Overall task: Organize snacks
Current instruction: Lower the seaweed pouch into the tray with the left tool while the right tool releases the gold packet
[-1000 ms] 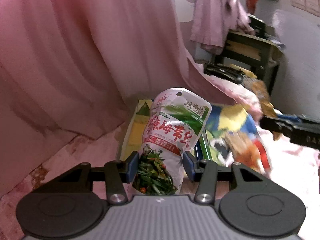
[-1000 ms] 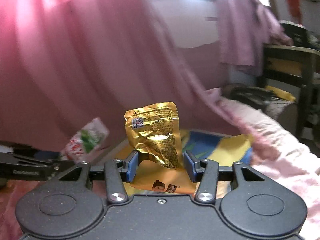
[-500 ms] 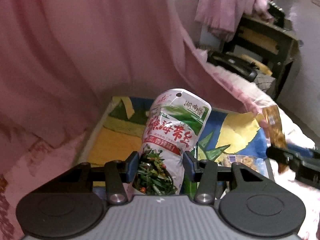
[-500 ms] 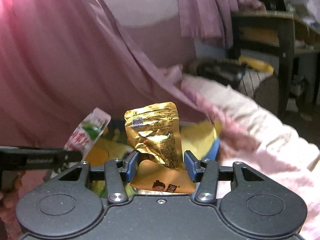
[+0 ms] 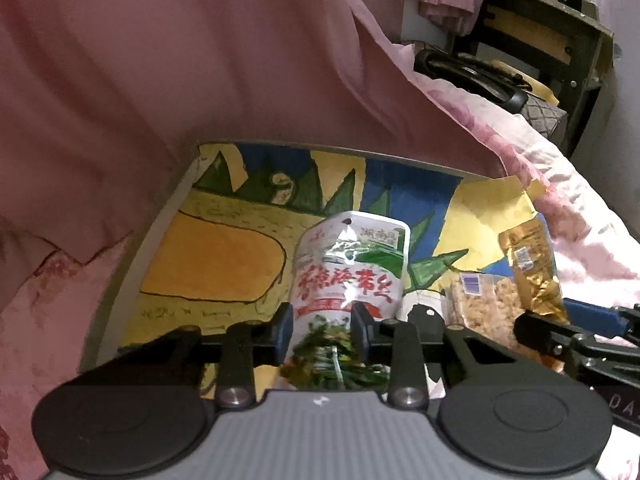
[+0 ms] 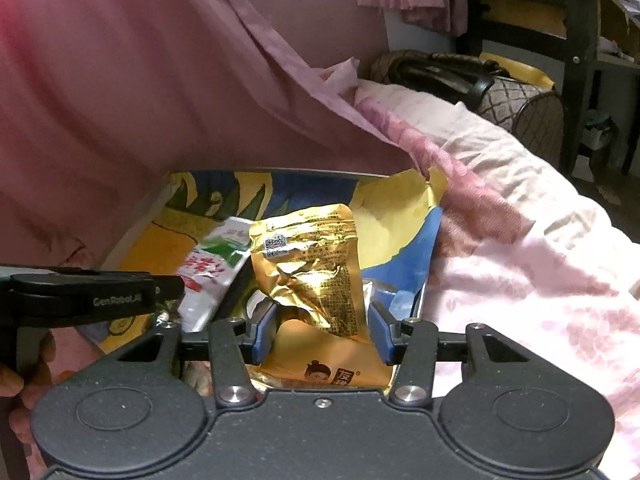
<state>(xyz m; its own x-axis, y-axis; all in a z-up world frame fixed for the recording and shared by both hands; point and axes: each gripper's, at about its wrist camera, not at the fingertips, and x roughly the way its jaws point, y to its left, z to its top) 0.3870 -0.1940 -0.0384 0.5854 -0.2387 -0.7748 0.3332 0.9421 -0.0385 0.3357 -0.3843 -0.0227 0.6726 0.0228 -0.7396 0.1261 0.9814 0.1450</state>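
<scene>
Left wrist view: the left tool (image 5: 322,330) grips the lower part of a white-and-green pouch (image 5: 352,268) with red lettering, and its jaws are closing on it, squeezing the pouch narrow between the blue pads. The pouch stands nearly upright over a painted board (image 5: 224,264) of yellow, blue and green that lies on a bed with pink bedding (image 5: 560,184). A pink curtain (image 5: 180,60) hangs at the far side and left of the board. To the right, a clear bag of pale snack pieces (image 5: 484,304) lies on the board, and beyond it a gold pouch (image 5: 528,264) stands in the right tool (image 5: 560,328), which enters from the right edge. A dark handbag (image 5: 476,76) rests far right on the bed.

Right wrist view: the right tool (image 6: 322,330) is clamped on the gold pouch (image 6: 312,272), pads pressing both of its sides, and holds it upright above the right part of the board (image 6: 400,256). A second gold packet (image 6: 328,368) with a small face print sits just below it, near the tool's body. At left, the left tool's arm (image 6: 92,300) reaches in, with the white-and-green pouch (image 6: 216,264) tilted beside the gold pouch; whether the two pouches touch is unclear. A hand (image 6: 24,376) shows at the near left edge.
</scene>
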